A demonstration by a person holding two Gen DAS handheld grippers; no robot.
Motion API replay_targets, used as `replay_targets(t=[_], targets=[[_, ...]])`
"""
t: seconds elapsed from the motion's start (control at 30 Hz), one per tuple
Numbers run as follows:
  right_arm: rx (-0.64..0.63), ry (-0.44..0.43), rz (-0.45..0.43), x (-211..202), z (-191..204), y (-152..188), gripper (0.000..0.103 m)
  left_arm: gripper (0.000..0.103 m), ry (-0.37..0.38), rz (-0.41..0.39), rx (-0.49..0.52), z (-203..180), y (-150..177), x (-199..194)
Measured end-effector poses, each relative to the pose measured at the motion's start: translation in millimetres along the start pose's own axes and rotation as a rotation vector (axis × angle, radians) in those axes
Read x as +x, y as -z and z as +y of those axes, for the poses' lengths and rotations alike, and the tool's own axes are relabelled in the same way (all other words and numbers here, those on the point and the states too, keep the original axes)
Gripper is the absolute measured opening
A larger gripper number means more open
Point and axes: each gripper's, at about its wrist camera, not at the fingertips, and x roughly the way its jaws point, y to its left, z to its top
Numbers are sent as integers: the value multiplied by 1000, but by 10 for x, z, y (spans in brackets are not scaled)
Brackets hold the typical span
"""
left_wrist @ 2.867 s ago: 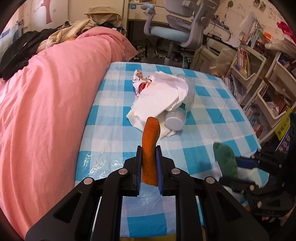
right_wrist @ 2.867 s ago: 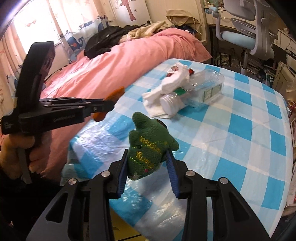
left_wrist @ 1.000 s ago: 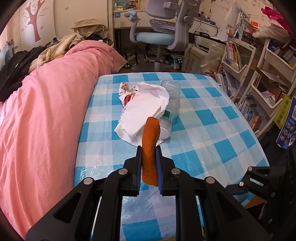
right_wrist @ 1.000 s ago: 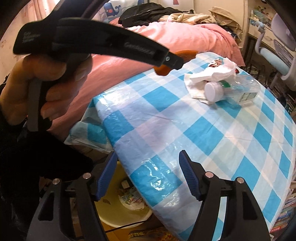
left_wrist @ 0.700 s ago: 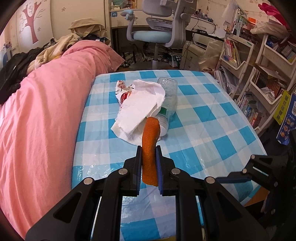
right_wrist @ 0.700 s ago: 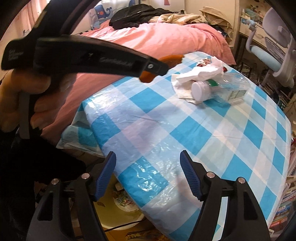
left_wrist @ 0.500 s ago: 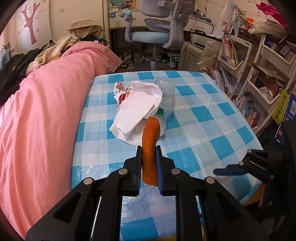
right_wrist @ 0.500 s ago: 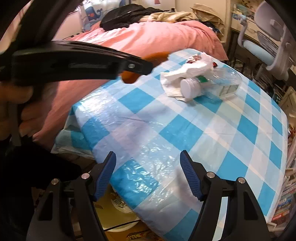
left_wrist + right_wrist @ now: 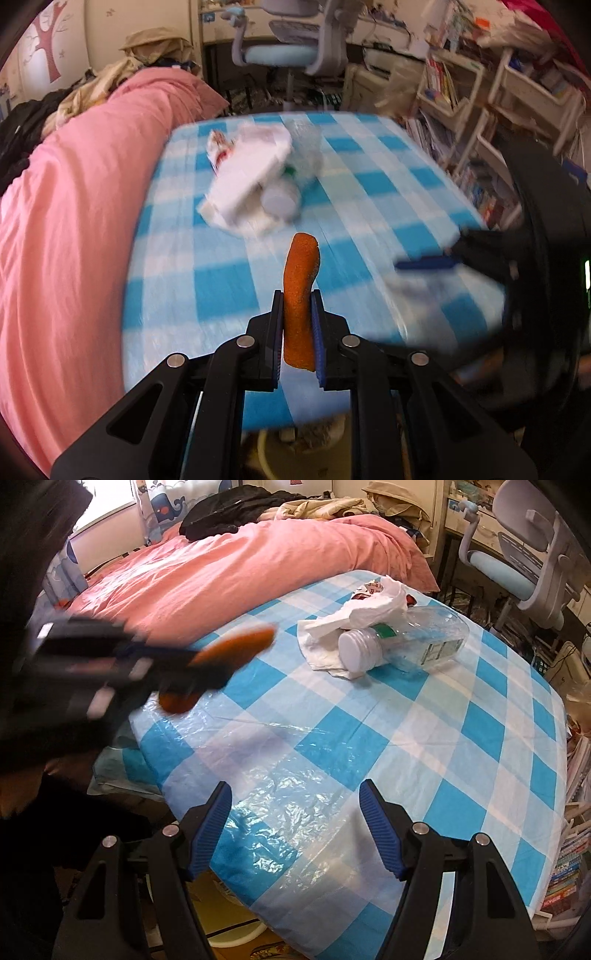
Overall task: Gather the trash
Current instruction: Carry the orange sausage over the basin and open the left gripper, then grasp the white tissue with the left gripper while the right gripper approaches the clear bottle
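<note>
My left gripper [image 9: 297,306] is shut on an orange spongy piece [image 9: 303,258] that sticks up between its blue pads. It hangs over the near edge of the blue-checked table [image 9: 221,280]. The right wrist view shows this orange piece [image 9: 236,648] blurred at the left. My right gripper [image 9: 294,790] stands open and empty above the table's near corner. Farther back on the cloth, a crumpled white tissue [image 9: 369,609] lies over a clear plastic bottle [image 9: 417,642] with a white cap. A printed wrapper [image 9: 369,589] peeks out behind them.
A pink-covered bed [image 9: 240,565] runs along the table's left side. Behind the table stand an office chair [image 9: 291,44] and, to the right, crowded bookshelves [image 9: 461,88]. A yellow bin [image 9: 229,934] sits on the floor under the table's near edge.
The green soft toy that my right gripper held earlier is gone and it is open. My left gripper has pulled back towards the table's near edge with the orange piece; its view is blurred.
</note>
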Motion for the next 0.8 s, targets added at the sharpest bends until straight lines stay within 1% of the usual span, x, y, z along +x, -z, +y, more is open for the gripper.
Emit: replay_targets(t=[0.1,0.13,0.2,0.23,0.27,0.3,0.33,0.37,0.4,0.43,0.57,0.67,0.8], targets=[[10,6,2,8,-27,7,69,14,34,53,29,-145,240,-4],[11,7,2,7,-29,8,69,14,57,84,55,-221,334,2],[12,9,3,4,-29,17,69,14,66,114,101,-340,470,-10],[12,10,4,1,-29,23,69,18,68,127,121,-387,517,-20],[13,12,4,0,-31,29,69,24,73,133,136,-414,557,-42],[14,12,5,1,-39,33,69,28,68,127,137,-407,567,-68],[16,14,6,1,-42,40,69,37,53,114,120,-365,563,-100],[18,15,8,6,-49,47,69,42,41,98,94,-302,542,-126],[20,16,10,12,-57,49,69,43,33,88,68,-241,515,-136],[21,17,12,18,-62,54,69,44,25,76,20,-140,485,-152],[26,18,18,44,-76,60,69,44,0,43,-103,120,400,-172],[21,16,19,63,-58,53,69,44,-35,1,-124,191,328,-206],[18,15,27,103,-34,48,69,46,-74,-67,-130,276,125,-210]])
